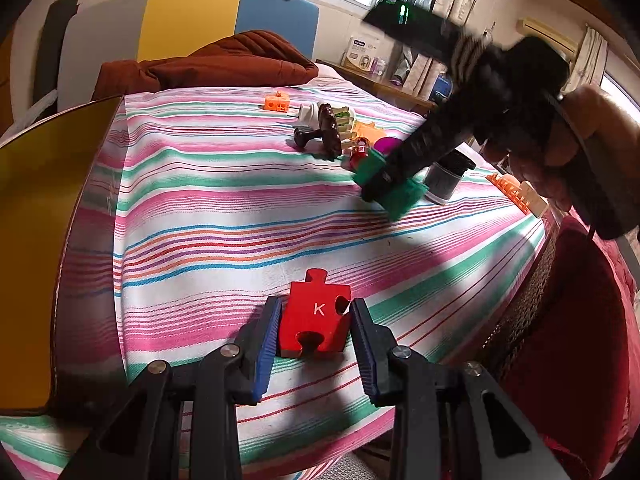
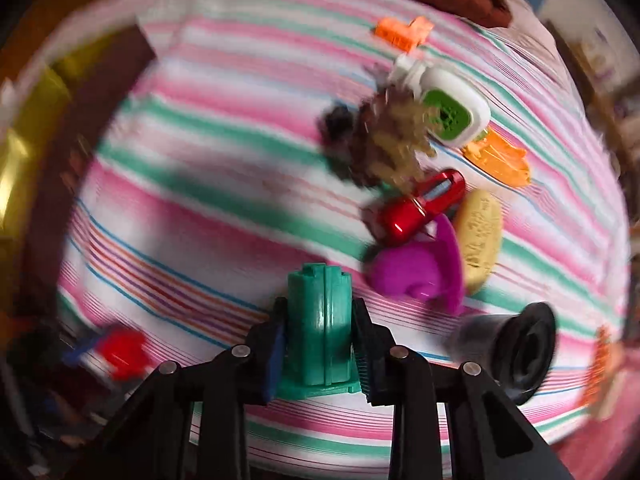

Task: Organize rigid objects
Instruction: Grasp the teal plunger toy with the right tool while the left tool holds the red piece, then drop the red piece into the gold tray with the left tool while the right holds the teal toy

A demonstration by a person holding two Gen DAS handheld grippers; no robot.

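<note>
The right gripper [image 2: 320,344] has its fingers clenched on a green plastic block [image 2: 320,328] over the striped bedspread [image 2: 200,208]. The left gripper [image 1: 314,332] grasps a red puzzle piece [image 1: 316,324] lying on the bedspread, near its front edge.

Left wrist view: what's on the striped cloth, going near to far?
Red K puzzle piece between the left hand-held gripper pads → green block in the right hand-held gripper → dark brush → orange block.

White "K" on red puzzle piece [image 1: 316,322] (other txt unreadable).
</note>
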